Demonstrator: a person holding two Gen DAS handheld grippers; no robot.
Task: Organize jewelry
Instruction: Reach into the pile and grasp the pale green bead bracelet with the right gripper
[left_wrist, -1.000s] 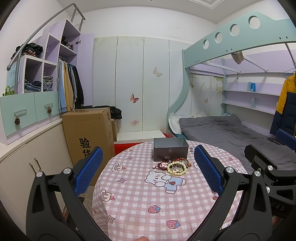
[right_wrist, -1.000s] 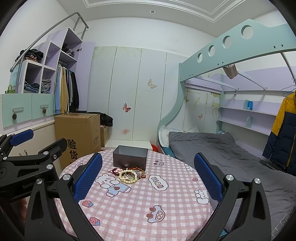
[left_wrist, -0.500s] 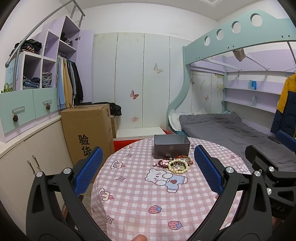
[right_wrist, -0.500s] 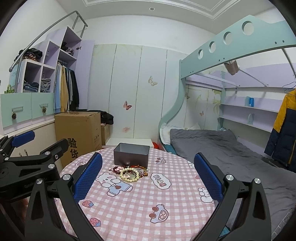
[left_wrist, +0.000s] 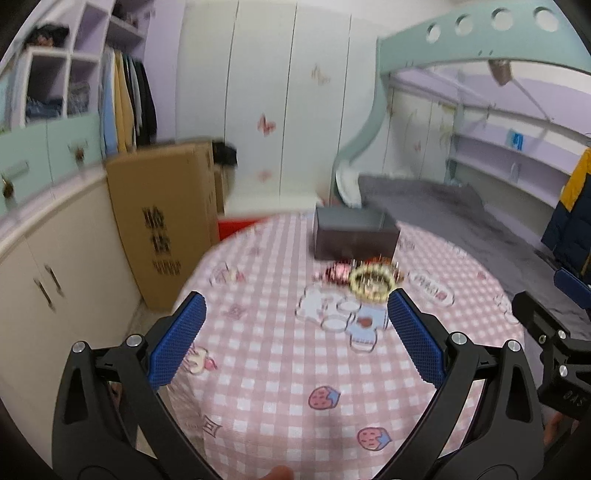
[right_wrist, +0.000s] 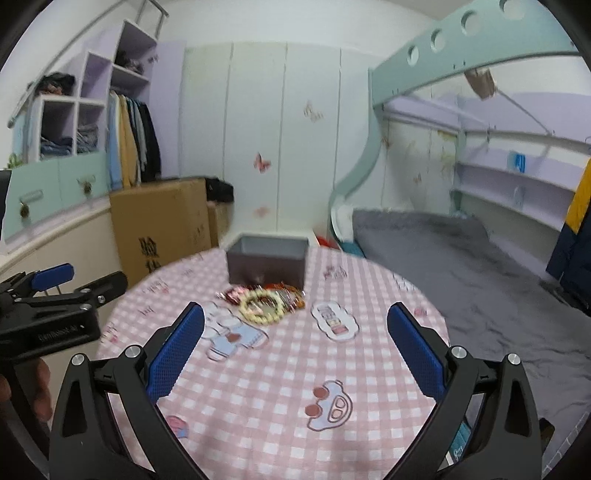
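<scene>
Cream-coloured, the round beaded bracelet (right_wrist: 263, 306) lies on top of a small heap of red and dark bead strands (right_wrist: 284, 290), just in front of the open grey rectangular box (right_wrist: 267, 263), on the round table with its pink checked cartoon-print cloth (right_wrist: 280, 387). We judge these pieces light, limp and apt to snag on one another; the cream loop looks best taken by pinching one side of its ring. Our left gripper (left_wrist: 293, 334) and right gripper (right_wrist: 295, 341) both stand with jaws spread wide and nothing between them, short of the heap. A tall brown cardboard carton (left_wrist: 162, 225) stands beside the table, and a grey mattress (right_wrist: 443, 251) lies behind it.
</scene>
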